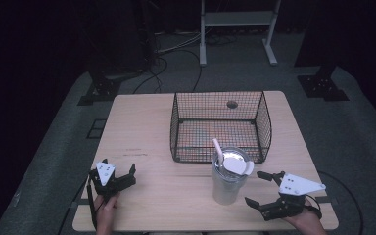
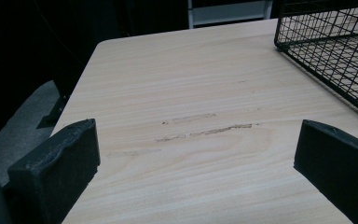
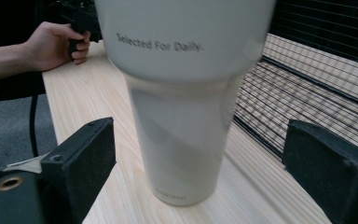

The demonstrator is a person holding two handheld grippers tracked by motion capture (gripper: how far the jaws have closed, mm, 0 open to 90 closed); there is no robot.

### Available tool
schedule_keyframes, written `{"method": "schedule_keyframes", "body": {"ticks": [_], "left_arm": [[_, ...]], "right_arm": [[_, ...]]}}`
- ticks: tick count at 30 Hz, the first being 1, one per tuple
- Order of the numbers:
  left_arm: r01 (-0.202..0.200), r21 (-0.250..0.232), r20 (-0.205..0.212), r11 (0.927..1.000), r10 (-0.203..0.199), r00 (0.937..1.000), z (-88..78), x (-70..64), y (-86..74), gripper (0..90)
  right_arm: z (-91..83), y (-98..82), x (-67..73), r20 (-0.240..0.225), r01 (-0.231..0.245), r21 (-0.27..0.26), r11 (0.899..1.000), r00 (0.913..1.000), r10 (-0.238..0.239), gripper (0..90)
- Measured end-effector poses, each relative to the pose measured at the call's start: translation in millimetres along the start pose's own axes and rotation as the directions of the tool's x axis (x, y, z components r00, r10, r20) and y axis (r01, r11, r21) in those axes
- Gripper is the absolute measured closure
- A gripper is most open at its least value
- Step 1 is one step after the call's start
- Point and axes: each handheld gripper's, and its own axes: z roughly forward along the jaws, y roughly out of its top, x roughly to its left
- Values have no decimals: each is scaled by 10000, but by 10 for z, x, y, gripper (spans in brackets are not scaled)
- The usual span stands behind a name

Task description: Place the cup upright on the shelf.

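Now | tumbler (image 1: 228, 182) upright, long axis vertical | right gripper (image 1: 260, 188) open beside

A pale wooden table (image 1: 142, 122) with rounded corners stands on a grey carpeted floor (image 1: 54, 147) in a dim room whose far side and edges fall into near-black shadow. Beyond the table, the white legs and low shelf of a metal frame (image 1: 237, 22) rise from the floor, dark cables (image 1: 169, 66) trail across the carpet towards it, and black stand bases (image 1: 321, 87) sit on the floor to either side. The tabletop carries a few faint scuff marks (image 2: 205, 130) in its grain, and the light falls mostly on the table itself.
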Motion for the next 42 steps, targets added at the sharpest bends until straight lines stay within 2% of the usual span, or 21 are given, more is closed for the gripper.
{"method": "schedule_keyframes", "body": {"ticks": [9,23,27,31,38,42], "left_arm": [[30,32,13,10000,-30,10000,0,4,1,0],[129,64,-29,9999,-129,9999,0,19,2,0],[77,41,-20,10000,-76,10000,-1,14,2,0],[101,49,-21,9999,-101,9999,-1,15,2,0],[95,46,-13,9999,-95,10000,-2,15,2,0],[95,43,-1,9999,-95,10000,-1,16,2,0]], "right_arm": [[171,62,38,-288,247,293,9993,9993,-238,85],[418,59,33,-438,221,575,9981,9988,-196,75],[492,66,36,-447,357,476,9982,9984,-336,75],[533,70,45,-340,279,352,9990,9991,-267,74],[625,53,45,-238,254,-67,9997,9994,-256,74],[684,32,47,-245,147,-490,9987,9996,-160,67]]}}
